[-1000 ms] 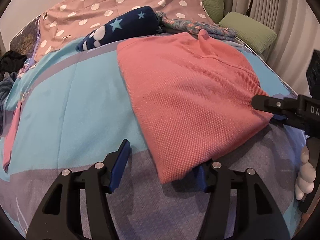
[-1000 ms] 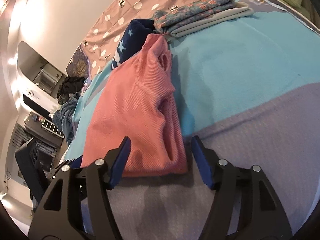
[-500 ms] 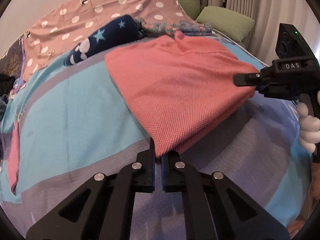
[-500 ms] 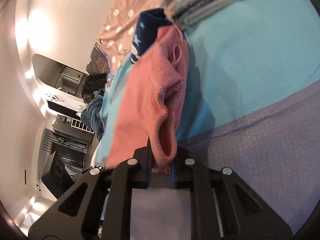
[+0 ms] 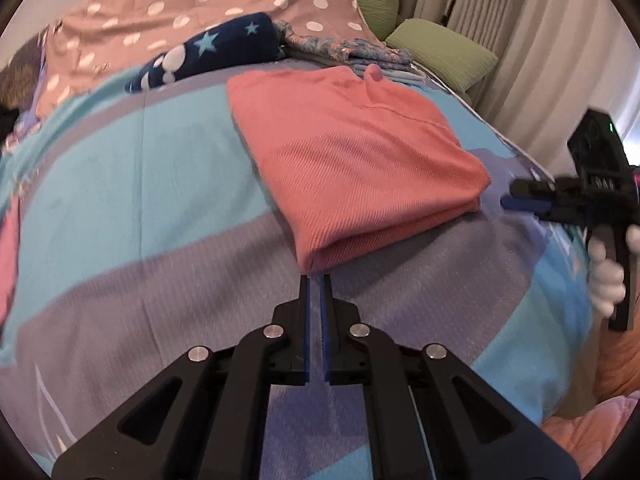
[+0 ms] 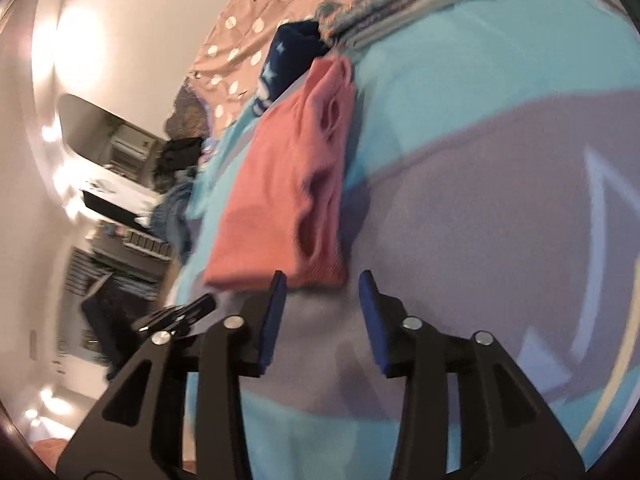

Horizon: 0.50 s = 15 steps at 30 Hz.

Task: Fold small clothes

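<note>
A salmon-pink knit garment [image 5: 352, 168] lies folded on the blue and grey bedspread [image 5: 140, 184]. My left gripper [image 5: 316, 280] sits just below the garment's near corner. Its jaws are almost together, and no cloth shows in the thin gap. In the left wrist view my right gripper [image 5: 516, 200], held by a white-gloved hand [image 5: 608, 280], hovers just off the garment's right corner. In the right wrist view the right gripper [image 6: 323, 280] stands open in front of the garment [image 6: 280, 184], with nothing between its fingers. The left gripper [image 6: 180, 312] shows there at the lower left.
Behind the garment lie a navy star-print roll [image 5: 208, 52], a stack of folded floral clothes [image 5: 352, 48], a pink polka-dot cover [image 5: 200, 0] and green pillows [image 5: 440, 48]. Curtains [image 5: 520, 20] hang on the right. Pink cloth [image 5: 8, 248] sits at the left edge.
Both grippers were shut on the garment's near corners half a second ago. The right one has opened and let go. Both have drawn back, and the garment now lies flat and folded.
</note>
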Tool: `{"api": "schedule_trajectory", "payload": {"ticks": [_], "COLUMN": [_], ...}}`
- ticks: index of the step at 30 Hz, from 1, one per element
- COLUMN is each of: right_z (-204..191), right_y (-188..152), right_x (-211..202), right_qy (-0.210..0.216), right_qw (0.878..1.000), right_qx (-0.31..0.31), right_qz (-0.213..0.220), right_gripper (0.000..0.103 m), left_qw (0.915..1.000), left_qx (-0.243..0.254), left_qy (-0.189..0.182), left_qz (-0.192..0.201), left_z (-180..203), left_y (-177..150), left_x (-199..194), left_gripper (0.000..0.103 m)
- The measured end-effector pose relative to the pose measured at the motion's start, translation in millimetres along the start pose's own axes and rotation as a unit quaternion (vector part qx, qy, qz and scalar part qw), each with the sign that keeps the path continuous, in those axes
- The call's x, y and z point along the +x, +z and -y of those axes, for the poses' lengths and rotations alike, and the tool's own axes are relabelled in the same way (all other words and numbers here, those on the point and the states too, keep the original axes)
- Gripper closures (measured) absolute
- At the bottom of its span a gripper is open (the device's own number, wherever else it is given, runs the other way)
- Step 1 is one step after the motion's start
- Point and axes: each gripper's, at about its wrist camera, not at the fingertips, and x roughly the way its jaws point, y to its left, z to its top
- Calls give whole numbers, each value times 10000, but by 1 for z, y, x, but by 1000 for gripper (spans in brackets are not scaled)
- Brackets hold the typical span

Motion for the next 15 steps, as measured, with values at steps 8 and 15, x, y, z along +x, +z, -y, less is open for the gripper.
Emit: {"api": "schedule_trajectory", "payload": {"ticks": [8,15], "right_z": [4,5], "right_y": [3,16], "right_x": [40,43], "right_qy": [395,110], "right_qw": [9953,9860], "right_qx": [880,1386], "right_qz": [51,919], "right_gripper": [37,35], "left_qw": [9985,9973], "left_qx": [-439,-681], "left_qy": [-310,-214], "left_qz": [-43,185], "left_z": [-7,-7], "left_y": [2,16], "left_x": [24,38], "left_gripper": [69,65]}}
